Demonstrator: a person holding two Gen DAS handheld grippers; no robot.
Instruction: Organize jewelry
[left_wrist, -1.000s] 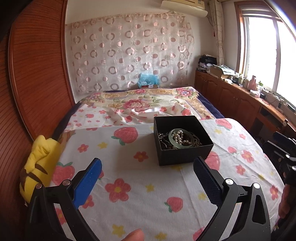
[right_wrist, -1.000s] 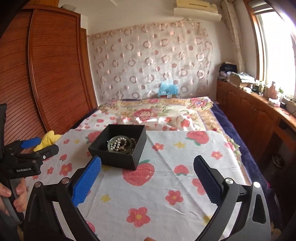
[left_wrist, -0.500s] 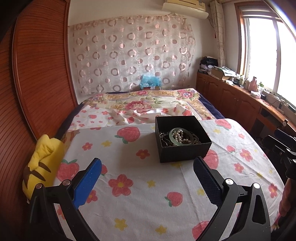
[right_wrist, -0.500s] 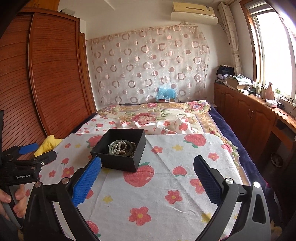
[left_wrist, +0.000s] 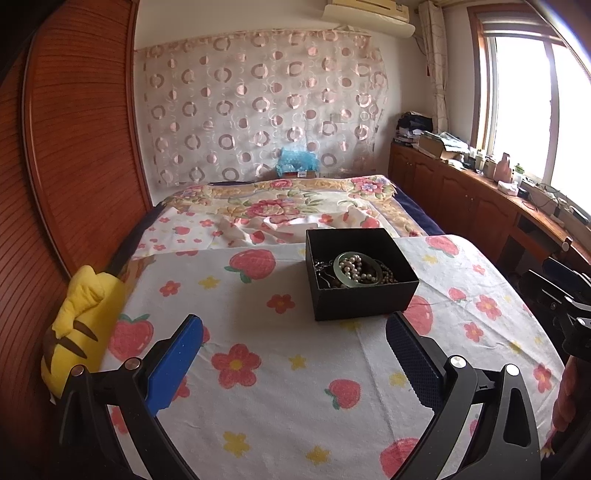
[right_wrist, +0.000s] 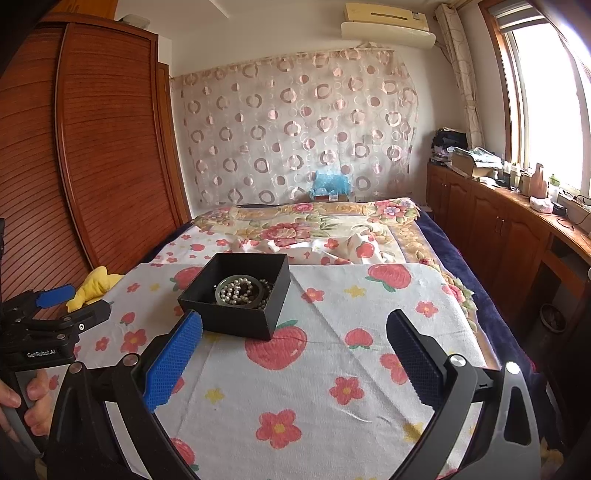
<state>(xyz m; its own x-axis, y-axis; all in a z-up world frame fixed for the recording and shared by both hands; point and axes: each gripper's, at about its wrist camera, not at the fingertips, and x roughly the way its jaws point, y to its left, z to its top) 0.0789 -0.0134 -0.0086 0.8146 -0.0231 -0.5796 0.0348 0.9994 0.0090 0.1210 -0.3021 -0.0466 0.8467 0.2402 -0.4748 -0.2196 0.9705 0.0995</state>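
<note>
A black open box (left_wrist: 364, 299) (right_wrist: 231, 317) stands on the strawberry-and-flower cloth (left_wrist: 295, 369) (right_wrist: 332, 369) over the bed. Inside lie a pale green bangle (left_wrist: 339, 271) (right_wrist: 221, 286), a pearl strand (left_wrist: 351, 264) (right_wrist: 236, 290) and dark chains. My left gripper (left_wrist: 293, 350) is open and empty, held above the cloth just short of the box. My right gripper (right_wrist: 293, 350) is open and empty, with the box ahead and to its left. The left gripper also shows at the left edge of the right wrist view (right_wrist: 55, 306).
A yellow plush toy (left_wrist: 81, 325) lies at the bed's left edge by the wooden wardrobe (left_wrist: 74, 147). A floral blanket (left_wrist: 288, 206) covers the far bed. Wooden cabinets (left_wrist: 480, 206) with clutter run under the window at right.
Both grippers have risen and tilted up a little, so the box sits lower in both views. Both stay open and empty. The box and jewelry have not moved.
</note>
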